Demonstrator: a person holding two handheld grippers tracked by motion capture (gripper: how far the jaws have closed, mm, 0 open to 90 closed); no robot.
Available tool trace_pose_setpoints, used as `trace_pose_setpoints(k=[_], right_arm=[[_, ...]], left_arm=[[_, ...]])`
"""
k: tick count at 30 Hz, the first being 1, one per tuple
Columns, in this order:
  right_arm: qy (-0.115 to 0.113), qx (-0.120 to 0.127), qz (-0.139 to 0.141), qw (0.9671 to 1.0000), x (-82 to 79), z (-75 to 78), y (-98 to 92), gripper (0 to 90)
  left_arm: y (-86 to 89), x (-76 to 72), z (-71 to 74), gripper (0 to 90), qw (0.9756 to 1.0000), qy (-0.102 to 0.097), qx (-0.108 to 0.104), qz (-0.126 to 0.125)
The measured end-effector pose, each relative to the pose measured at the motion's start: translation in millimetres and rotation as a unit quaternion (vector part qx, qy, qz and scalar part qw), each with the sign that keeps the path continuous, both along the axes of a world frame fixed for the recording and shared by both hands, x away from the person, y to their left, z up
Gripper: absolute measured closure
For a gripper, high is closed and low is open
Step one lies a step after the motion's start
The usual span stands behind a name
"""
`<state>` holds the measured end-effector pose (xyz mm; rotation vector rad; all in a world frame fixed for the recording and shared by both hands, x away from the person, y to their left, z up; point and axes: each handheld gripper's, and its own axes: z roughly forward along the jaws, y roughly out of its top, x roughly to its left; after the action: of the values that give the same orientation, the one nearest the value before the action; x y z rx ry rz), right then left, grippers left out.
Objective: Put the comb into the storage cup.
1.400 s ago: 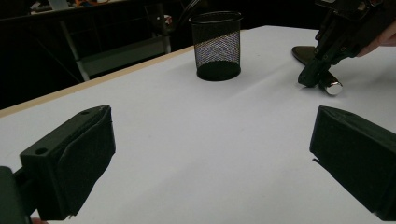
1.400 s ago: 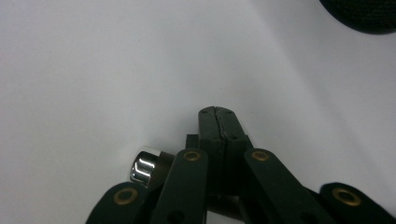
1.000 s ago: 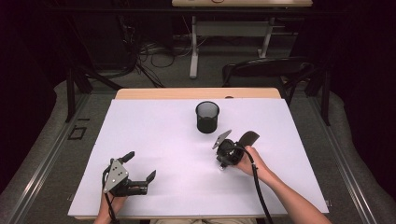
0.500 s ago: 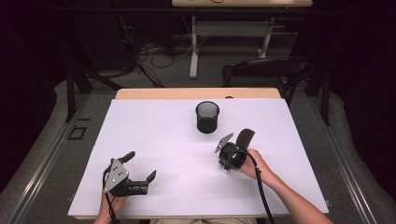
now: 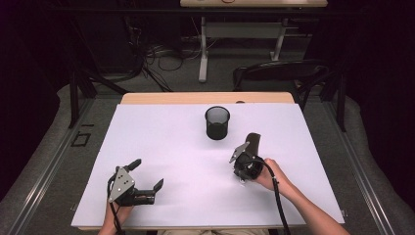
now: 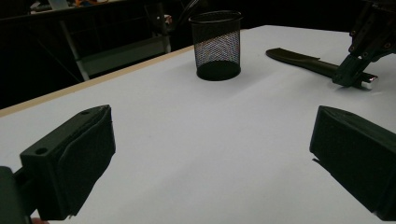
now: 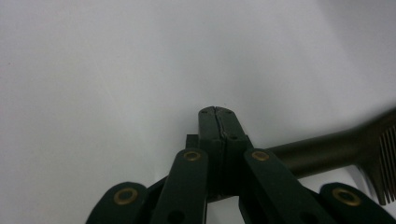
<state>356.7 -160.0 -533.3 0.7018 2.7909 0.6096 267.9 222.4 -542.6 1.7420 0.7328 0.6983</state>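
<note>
A dark comb [image 5: 254, 141] lies flat on the white table [image 5: 161, 142], right of a black mesh cup [image 5: 217, 123]. My right gripper [image 5: 246, 155] points down with its jaws shut flat together. In the right gripper view the closed tips [image 7: 215, 111] sit at the comb's handle [image 7: 322, 150], which runs off to the right toward its teeth. I cannot tell whether they pinch it. My left gripper [image 5: 147, 174] rests at the front left, jaws wide open and nothing between them. Its view [image 6: 210, 158] looks across at the cup [image 6: 217, 44], the comb [image 6: 303, 59] and the right gripper [image 6: 352, 74].
The table's wooden far edge [image 5: 205, 98] lies just behind the cup. Beyond it the floor holds a dark chair [image 5: 279, 73], a desk frame [image 5: 203, 54] and loose cables [image 5: 156, 54].
The right gripper has shifted slightly to the right, and the comb has swung to point more straight away from me. The left gripper has stayed where it was.
</note>
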Motion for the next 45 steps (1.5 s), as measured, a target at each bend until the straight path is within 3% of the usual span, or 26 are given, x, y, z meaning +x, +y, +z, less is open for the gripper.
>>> trace_pose_setpoints(k=[20,45], right_arm=[[0.002,-0.02,-0.007,0.9998,-6.2,1.5,-18.0,90.0],[0.001,-0.028,-0.042,0.9987,-2.0,1.7,-39.7,90.0]], left_arm=[[0.3,-0.1,0.0,0.1,1.0,0.0,0.0,0.001],[0.6,-0.4,0.0,0.1,1.0,0.0,0.0,0.0]])
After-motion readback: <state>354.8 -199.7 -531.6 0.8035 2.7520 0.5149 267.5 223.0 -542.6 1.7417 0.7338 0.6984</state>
